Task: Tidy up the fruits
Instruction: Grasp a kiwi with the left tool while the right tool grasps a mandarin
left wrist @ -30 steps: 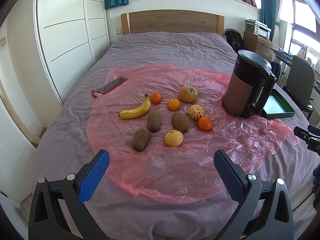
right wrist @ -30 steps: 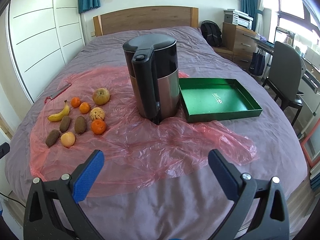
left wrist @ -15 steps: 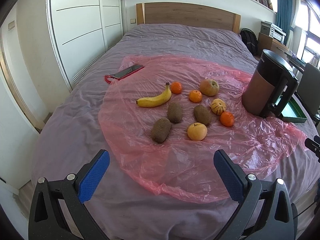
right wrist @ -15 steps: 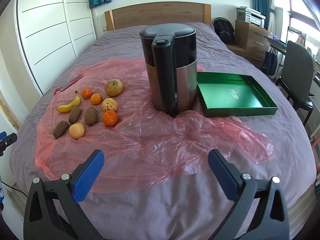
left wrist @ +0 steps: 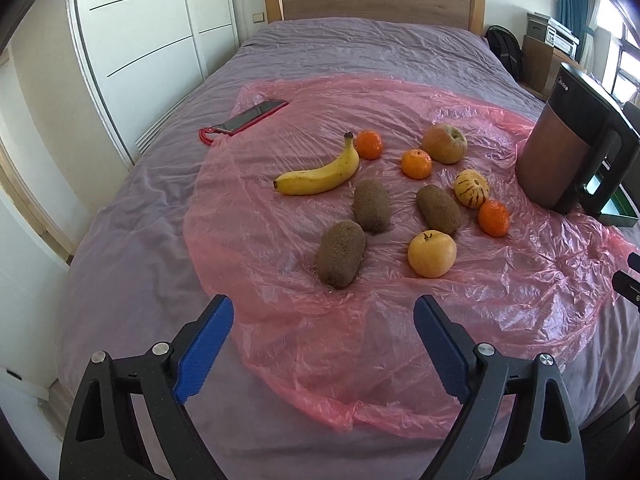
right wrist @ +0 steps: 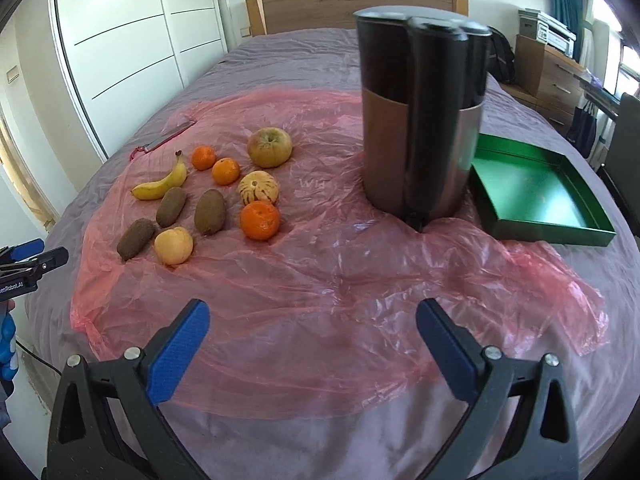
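Meanwhile, the left gripper [left wrist: 320, 320] and right gripper [right wrist: 312, 320] hover spread wide and empty-fingered above the pink plastic sheet [left wrist: 360, 340], near the fruits [left wrist: 340, 254].

green tray [left wrist: 618, 210] mostly behind kettle [left wrist: 576, 148] — kettle's top blurred

My left hand-held gripper [left wrist: 322, 326] hangs wide apart and holds nothing, above the near edge of the pink plastic sheet [left wrist: 400, 340] on the bed [left wrist: 360, 48]. Beyond it lie three kiwis; the nearest kiwi [left wrist: 341, 253] is left of a yellow apple [left wrist: 432, 253]. The banana [left wrist: 320, 174] lies farther, and a kettle [left wrist: 572, 148] stands far right.
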{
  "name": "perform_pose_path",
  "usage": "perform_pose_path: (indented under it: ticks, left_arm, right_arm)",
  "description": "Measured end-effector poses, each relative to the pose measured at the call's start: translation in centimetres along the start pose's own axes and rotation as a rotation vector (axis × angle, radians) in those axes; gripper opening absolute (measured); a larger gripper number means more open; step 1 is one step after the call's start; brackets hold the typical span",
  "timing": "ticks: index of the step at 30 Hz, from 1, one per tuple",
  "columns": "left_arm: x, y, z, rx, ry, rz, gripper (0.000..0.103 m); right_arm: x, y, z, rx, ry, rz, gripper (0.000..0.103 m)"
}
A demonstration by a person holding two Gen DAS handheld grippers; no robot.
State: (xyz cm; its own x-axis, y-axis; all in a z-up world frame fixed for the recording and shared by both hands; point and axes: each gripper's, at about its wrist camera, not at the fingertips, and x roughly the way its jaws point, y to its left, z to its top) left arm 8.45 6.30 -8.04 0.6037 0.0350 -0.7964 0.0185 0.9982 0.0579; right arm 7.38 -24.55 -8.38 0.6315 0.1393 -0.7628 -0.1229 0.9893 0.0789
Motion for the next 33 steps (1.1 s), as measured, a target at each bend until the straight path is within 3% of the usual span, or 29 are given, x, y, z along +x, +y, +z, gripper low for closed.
perform_pose_path:
  ticks: [12,19,33]
  left_arm:
    - [7.4,-0.6,2.6,0.028,0.077,-0.003,0.087]
    - [11.1,-0.7,3.2,0.034,0.122,-0.027,0.074]
    - [14.1,-1.8,3.1,0.077,0.164,-0.053,0.061]
  right_arm:
    - [9.5,5.5,4.2,-0.083,0.062,0.073,0.103]
    - [14.6,6.4,5.5,-0.116,0.119,0.065,0.103]
    - [18.2,6.0,6.0,-0.128,0.170,0.062,0.101]
